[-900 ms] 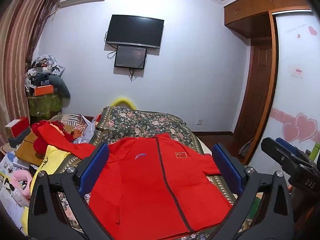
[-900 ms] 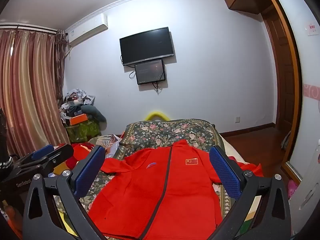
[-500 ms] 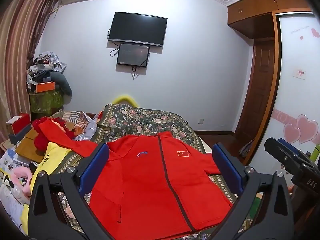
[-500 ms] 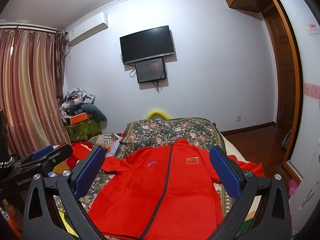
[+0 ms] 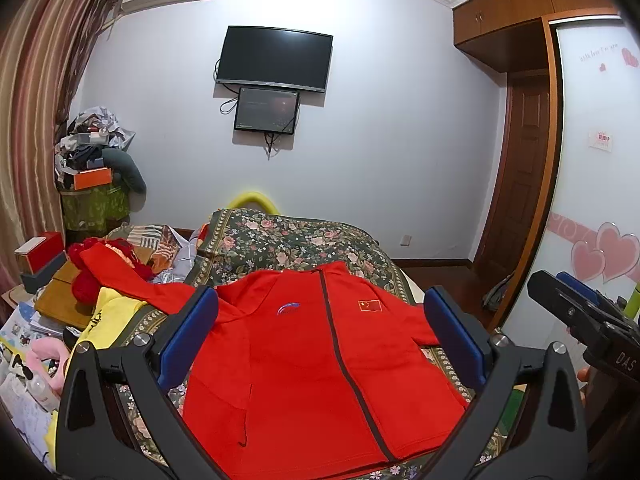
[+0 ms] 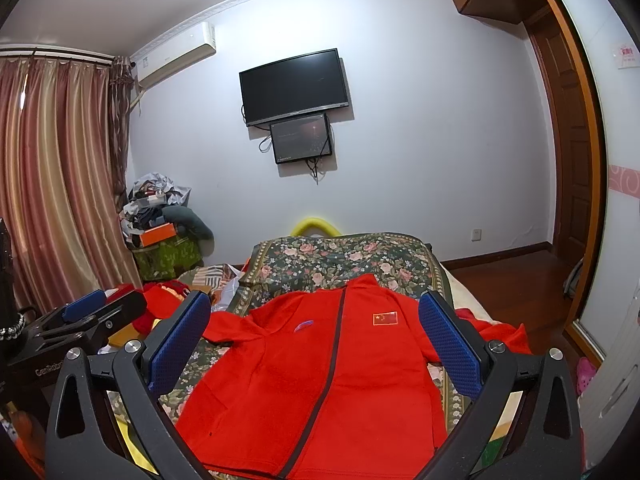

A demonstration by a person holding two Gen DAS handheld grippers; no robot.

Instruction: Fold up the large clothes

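A large red zip jacket (image 5: pixel 312 364) with a flag patch lies spread front-up on the floral bedspread (image 5: pixel 288 240); it also shows in the right wrist view (image 6: pixel 320 376). One sleeve stretches left onto the clutter, the other hangs off the right side. My left gripper (image 5: pixel 320 332) is open and empty, held above the jacket. My right gripper (image 6: pixel 316 344) is open and empty, also above it. The right gripper shows at the right edge of the left wrist view (image 5: pixel 588 328), and the left gripper shows at the left of the right wrist view (image 6: pixel 80 320).
Clothes, a yellow garment (image 5: pixel 104 316), boxes and papers crowd the left of the bed. A laundry pile (image 5: pixel 96 168) stands in the far left corner by the curtain. A TV (image 5: pixel 274 58) hangs on the far wall. A wardrobe and door (image 5: pixel 524 168) are at right.
Both grippers have tilted slightly, so the views have shifted a little. The jacket has not moved and both grippers stay open.
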